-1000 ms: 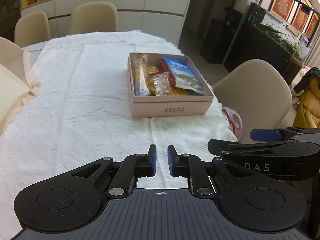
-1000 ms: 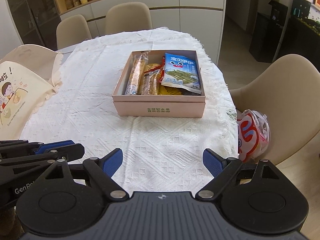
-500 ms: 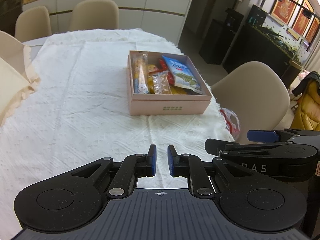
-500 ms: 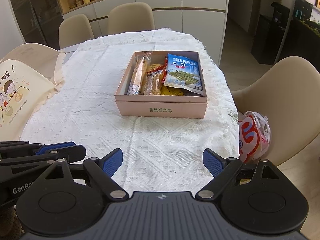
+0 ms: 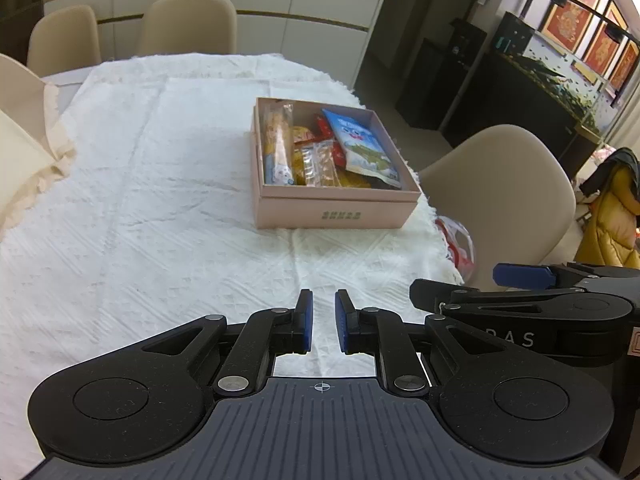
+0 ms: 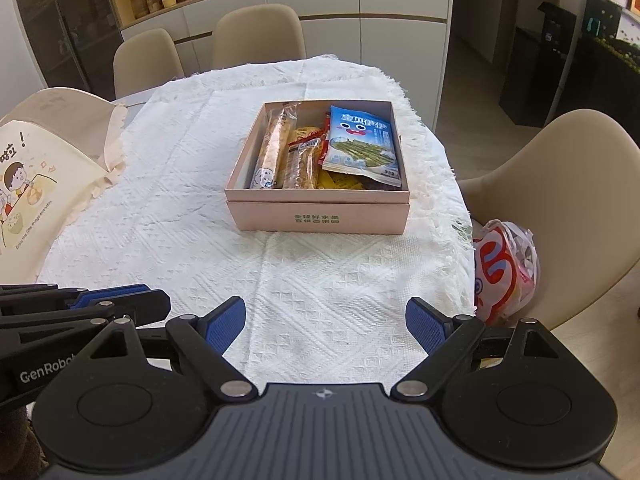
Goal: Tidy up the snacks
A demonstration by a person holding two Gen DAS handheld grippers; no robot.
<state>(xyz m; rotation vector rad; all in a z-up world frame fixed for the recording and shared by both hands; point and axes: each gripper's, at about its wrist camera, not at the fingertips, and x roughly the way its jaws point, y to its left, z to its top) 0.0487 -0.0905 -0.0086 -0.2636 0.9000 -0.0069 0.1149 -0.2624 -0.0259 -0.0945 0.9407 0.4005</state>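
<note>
A pink box (image 5: 332,214) (image 6: 320,216) stands on the white tablecloth, far ahead of both grippers. It holds several snack packets, among them a blue packet (image 5: 360,148) (image 6: 362,142) and a long packet (image 5: 276,146) (image 6: 274,148). My left gripper (image 5: 323,324) hangs over the near table edge, its pads nearly together with a narrow gap and nothing between them. My right gripper (image 6: 325,326) is open wide and empty, also near the front edge.
A beige chair (image 6: 560,208) stands at the table's right side, with a red and white plastic bag (image 6: 504,272) on its seat. A cream tote bag (image 6: 36,176) sits at the left. More chairs (image 6: 256,32) and a cabinet stand behind.
Both grippers have drawn back and risen slightly, so the box looks a little farther off. Neither gripper's opening has changed.
</note>
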